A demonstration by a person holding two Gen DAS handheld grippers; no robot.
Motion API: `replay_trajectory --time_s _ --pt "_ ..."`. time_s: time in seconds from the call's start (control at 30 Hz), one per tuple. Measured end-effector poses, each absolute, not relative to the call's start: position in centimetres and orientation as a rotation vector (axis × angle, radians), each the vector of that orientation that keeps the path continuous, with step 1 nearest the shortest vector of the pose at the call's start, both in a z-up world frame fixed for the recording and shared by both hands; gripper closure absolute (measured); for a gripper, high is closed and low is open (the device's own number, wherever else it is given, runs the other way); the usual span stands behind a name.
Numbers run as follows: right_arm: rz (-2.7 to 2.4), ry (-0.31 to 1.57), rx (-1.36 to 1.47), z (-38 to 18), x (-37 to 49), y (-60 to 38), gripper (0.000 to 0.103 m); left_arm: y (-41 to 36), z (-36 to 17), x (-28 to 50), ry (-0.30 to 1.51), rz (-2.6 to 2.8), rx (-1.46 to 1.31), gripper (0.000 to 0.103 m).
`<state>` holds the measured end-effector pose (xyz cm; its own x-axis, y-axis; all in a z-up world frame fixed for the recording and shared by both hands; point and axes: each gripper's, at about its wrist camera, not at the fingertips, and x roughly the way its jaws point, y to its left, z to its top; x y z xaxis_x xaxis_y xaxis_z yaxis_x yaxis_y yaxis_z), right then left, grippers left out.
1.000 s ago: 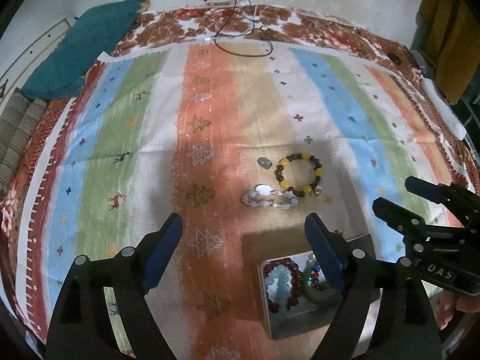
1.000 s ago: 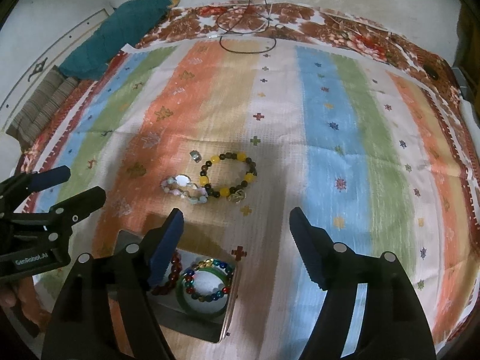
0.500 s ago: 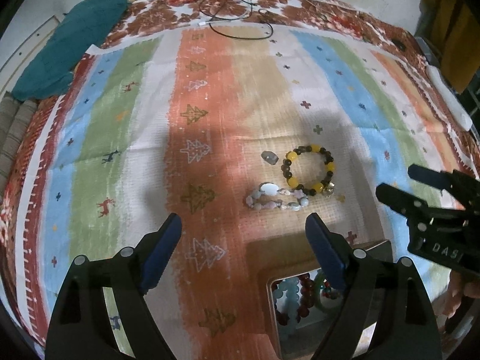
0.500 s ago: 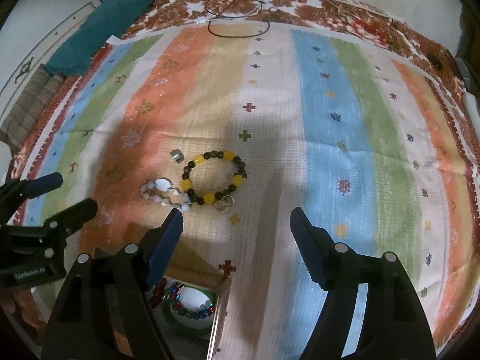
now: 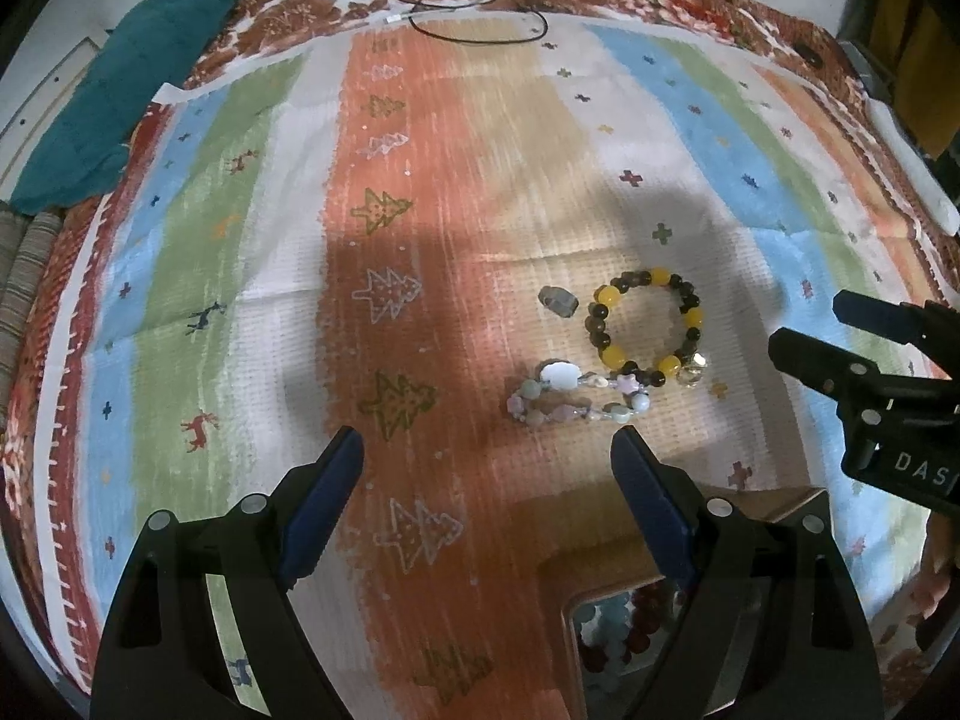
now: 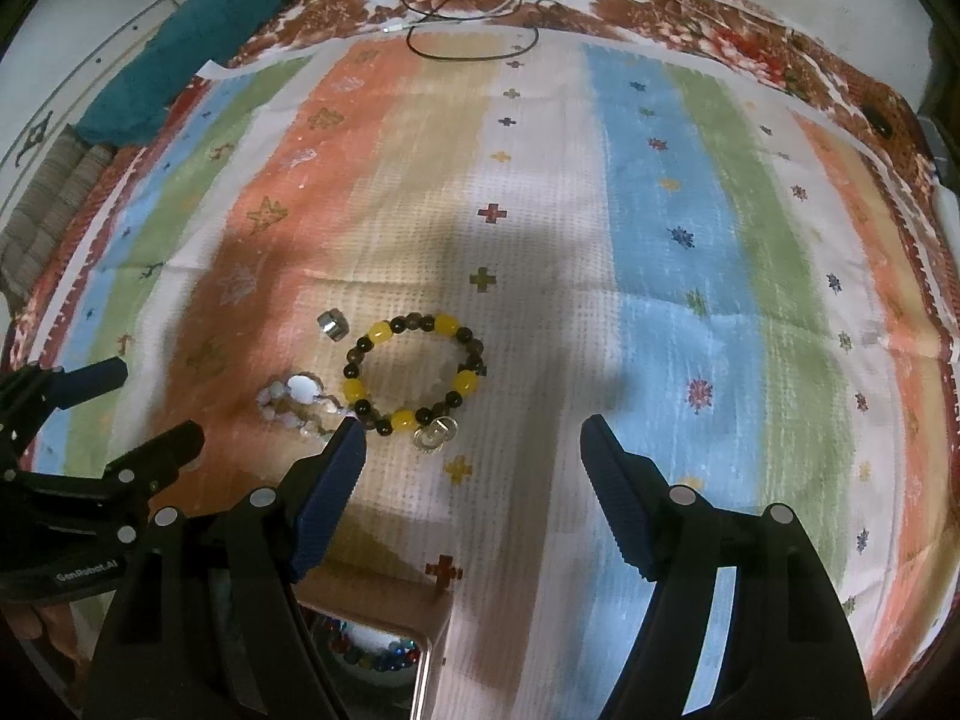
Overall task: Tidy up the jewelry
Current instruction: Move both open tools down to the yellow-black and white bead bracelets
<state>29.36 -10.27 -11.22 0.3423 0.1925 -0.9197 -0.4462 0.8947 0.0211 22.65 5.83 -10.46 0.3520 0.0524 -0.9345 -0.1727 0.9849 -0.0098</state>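
A yellow-and-dark bead bracelet with a clear charm lies on the striped cloth. A pale pastel bead bracelet lies just left of and below it. A small grey ring lies above that. A jewelry box holding several bracelets sits at the near edge. My left gripper is open and empty, just short of the pastel bracelet. My right gripper is open and empty, just short of the yellow bracelet.
A striped cloth covers the floor. A teal cloth lies at the far left. A black cable loops at the far edge. The right gripper shows in the left wrist view, the left gripper in the right wrist view.
Both grippers have moved forward toward the loose bracelets. The jewelry box has slid down toward the bottom edge of both views.
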Motion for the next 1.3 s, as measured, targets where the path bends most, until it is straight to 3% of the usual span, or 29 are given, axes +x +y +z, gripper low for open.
replay_trajectory --time_s 1.07,1.3 --pt "0.407 1.251 -0.317 -16.6 33.8 -7.5 0.029 7.0 -16.2 26.8 1.32 0.113 -0.084 0.02" --pt "0.424 1.281 -0.335 -17.8 34.2 -6.3 0.043 7.0 -17.5 27.3 1.339 0.126 -0.057 0.02"
